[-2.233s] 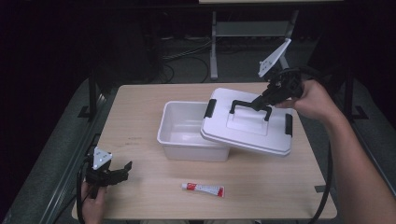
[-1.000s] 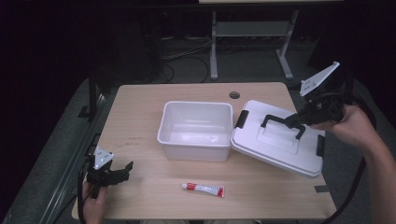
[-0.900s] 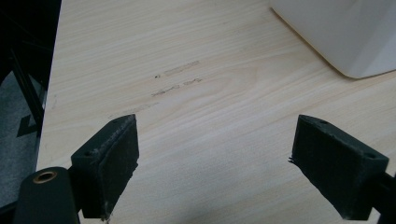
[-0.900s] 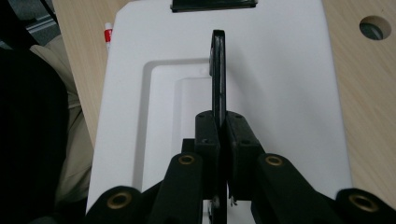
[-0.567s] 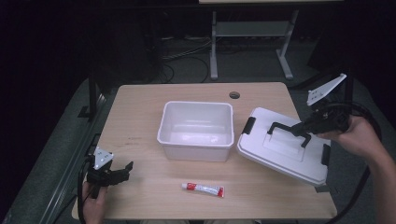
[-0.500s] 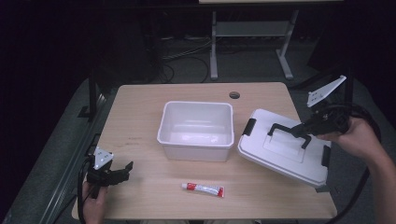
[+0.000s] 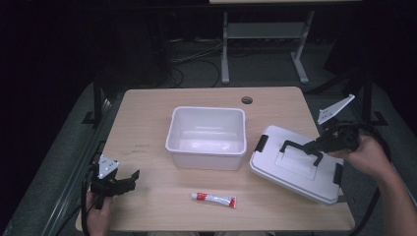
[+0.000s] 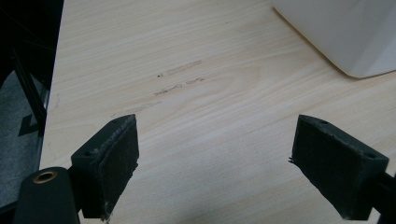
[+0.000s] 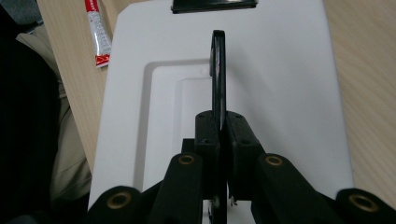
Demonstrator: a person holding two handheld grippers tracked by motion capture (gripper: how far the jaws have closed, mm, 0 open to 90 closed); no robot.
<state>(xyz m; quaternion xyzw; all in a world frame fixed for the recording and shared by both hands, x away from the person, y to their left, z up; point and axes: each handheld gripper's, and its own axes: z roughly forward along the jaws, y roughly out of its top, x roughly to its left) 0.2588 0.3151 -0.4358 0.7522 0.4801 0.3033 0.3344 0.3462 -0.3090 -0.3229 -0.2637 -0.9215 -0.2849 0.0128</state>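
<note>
Your right hand-held gripper (image 7: 314, 146), clamped on the lid (image 7: 295, 169) handle, has carried it off the box (image 7: 206, 132) onto the table (image 7: 147, 113); release next.

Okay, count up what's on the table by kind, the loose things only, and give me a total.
Box: 1
Lid: 1, its handle clamped in the right hand-held gripper
Tube: 1
Total: 3

Right gripper (image 7: 314, 146) is out on the right side, jaws clamped tight together, hand (image 7: 366, 155) wrapped round the back of it. Left gripper (image 7: 129, 179) sits low at the left corner, jaws spread wide.
</note>
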